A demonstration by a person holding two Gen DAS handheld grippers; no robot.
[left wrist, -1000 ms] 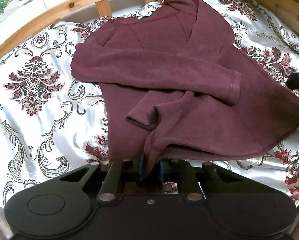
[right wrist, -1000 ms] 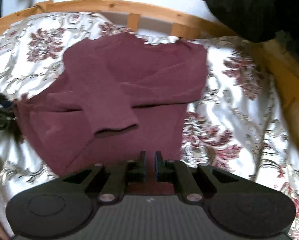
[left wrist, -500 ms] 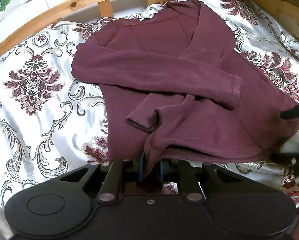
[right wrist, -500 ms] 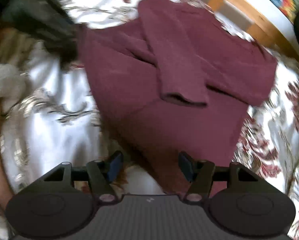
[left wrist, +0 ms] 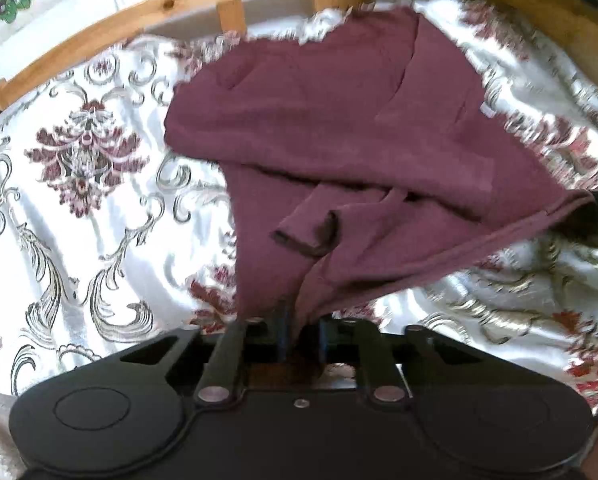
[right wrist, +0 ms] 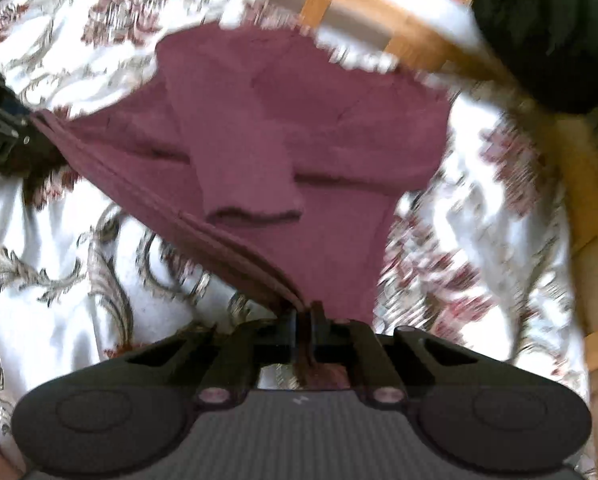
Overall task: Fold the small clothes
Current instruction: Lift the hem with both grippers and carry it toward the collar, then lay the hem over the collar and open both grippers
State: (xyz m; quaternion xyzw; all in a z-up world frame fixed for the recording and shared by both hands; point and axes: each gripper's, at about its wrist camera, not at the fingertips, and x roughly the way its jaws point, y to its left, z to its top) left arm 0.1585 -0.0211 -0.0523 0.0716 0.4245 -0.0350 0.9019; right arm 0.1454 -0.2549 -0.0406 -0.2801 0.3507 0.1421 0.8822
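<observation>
My left hand-held gripper (left wrist: 301, 334) is clamped on one bottom corner of the small maroon knit long-sleeved sweater (left wrist: 339, 152), which lies sleeves-crossed on the white satin bedspread with maroon floral print (left wrist: 79, 208), its collar toward the wooden bed rail (left wrist: 139, 16). My right hand-held gripper (right wrist: 306, 320) is clamped on the other corner, the hem (right wrist: 171, 208) raised between them. I judge the bottom-up fold is in hand; next I should carry both corners evenly toward the rail.
</observation>
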